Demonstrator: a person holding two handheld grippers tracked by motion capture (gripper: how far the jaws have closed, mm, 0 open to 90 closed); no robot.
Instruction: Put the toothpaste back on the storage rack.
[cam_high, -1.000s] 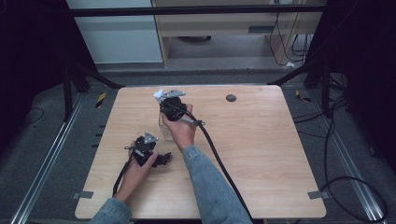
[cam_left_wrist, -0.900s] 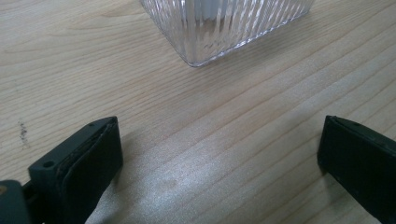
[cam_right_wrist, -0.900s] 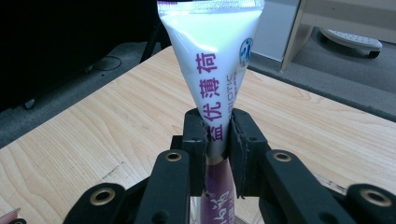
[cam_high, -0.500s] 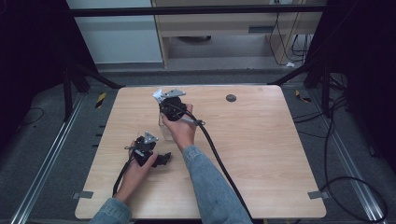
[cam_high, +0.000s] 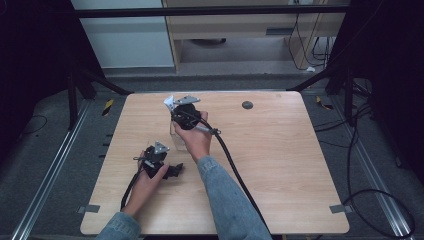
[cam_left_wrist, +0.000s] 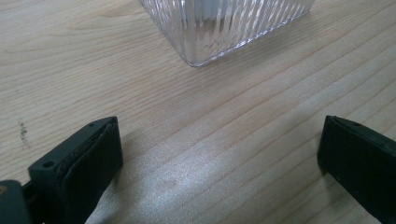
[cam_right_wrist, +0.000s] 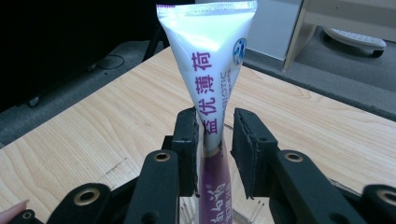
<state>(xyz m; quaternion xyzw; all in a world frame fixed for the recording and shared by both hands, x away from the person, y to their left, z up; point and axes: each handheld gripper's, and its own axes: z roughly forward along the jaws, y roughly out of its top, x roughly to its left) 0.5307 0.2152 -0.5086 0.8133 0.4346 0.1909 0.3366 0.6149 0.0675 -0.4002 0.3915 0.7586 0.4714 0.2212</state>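
The right gripper (cam_right_wrist: 214, 140) sits over a clear ribbed glass (cam_high: 178, 141) just left of the table's (cam_high: 280, 165) middle, toward the far side; between its 2 jaws stands a white and purple tube (cam_right_wrist: 210, 70), crimped end up, lower end down in the glass; the jaws have just been opening, and in the right gripper view the left pad lies at the tube's edge while the right pad stands off it with a gap, so the grip is loose rather than clamped. In the high view the right hand (cam_high: 194, 137) holds that gripper from the near side, a denim sleeve (cam_high: 227, 200) running back to the near edge, and the cable (cam_high: 235, 165) trails near and right across the wood.

The left gripper (cam_left_wrist: 219, 154) lies low on the table, near and left of the glass; its 2 jaws stand wide apart with bare wood between them; the glass's ribbed corner shows just beyond them, apart from both pads. The left hand (cam_high: 150, 177) holds it from the near side.

A small dark disc (cam_high: 247, 105) lies on the far part of the table, right of the glass, well apart from both grippers.
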